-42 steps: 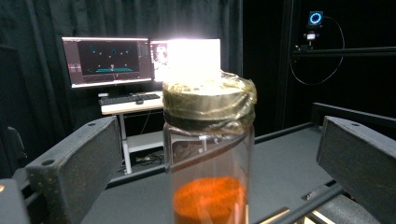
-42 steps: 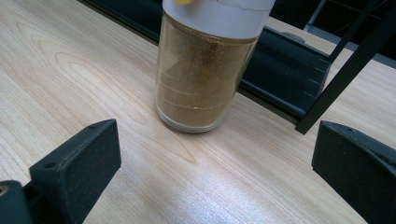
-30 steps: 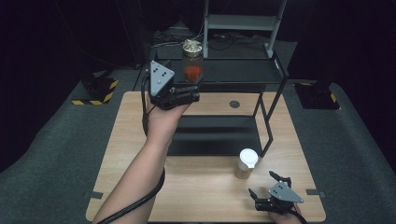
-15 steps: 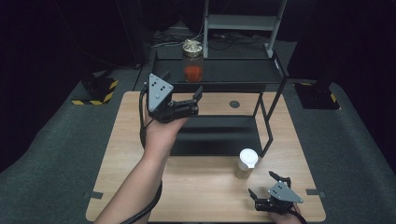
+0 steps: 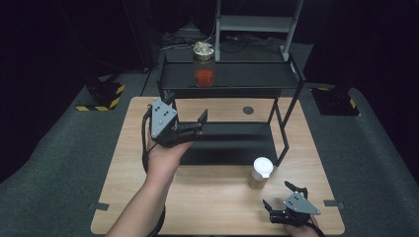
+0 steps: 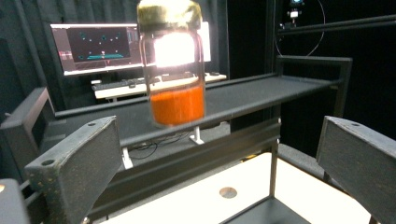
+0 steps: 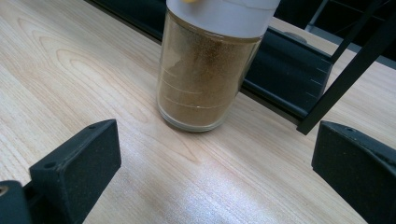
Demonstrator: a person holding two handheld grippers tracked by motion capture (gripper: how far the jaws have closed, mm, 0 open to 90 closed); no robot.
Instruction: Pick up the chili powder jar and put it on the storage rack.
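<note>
Left gripper (image 5: 190, 129) hovers over the table's left, jaws spread wide and empty, pointing at the glass jar of orange-red powder (image 5: 204, 64) standing upright on the black metal rack's top shelf (image 5: 257, 76). Right gripper (image 5: 284, 201), jaws apart, faces the white-lidded jar of brown powder (image 5: 260, 173) on the wooden table (image 5: 212, 197).

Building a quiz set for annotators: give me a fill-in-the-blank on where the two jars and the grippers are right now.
1. The jar with orange powder stands on the rack's ____ shelf.
2. The white-lidded jar stands on the wooden ____.
3. Both the left gripper and the right gripper have their jaws ____.

Missing words: top; table; open
</note>
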